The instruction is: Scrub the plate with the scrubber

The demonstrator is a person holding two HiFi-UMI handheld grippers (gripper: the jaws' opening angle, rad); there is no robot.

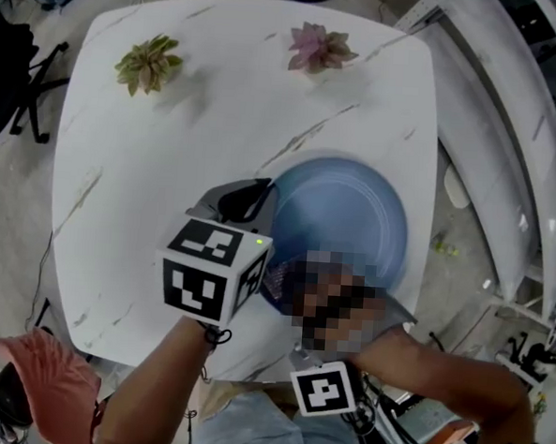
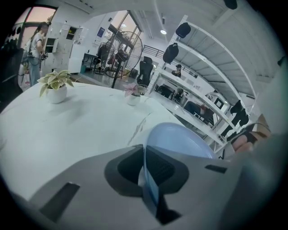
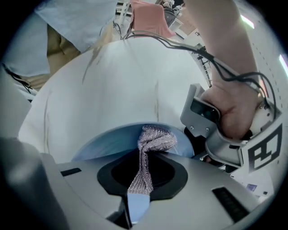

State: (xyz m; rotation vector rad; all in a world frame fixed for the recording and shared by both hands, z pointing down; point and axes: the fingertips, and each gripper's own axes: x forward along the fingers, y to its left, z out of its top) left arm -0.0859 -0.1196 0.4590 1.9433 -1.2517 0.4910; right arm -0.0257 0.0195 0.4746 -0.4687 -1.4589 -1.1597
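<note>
Looks like an open lab or office floor: big fan [image 2: 120, 50], office chair [image 2: 145, 72], white racks [image 2: 215, 53], cabinets [image 2: 60, 42] behind, marble table [image 1: 218, 119] with two potted plants [image 1: 149, 63].

A white, marble-veined tabletop [image 1: 169, 153] fills the middle of the head view. Near its far edge stand two small potted plants, well apart: a green-leaved plant [image 1: 149, 63] at upper left and a pink-leaved plant [image 1: 319, 48] at upper centre. White shelving [image 1: 509, 137] runs down the right side. The left gripper view shows a large fan [image 2: 121, 49] at upper centre and a person [image 2: 36, 45] at upper left.
</note>
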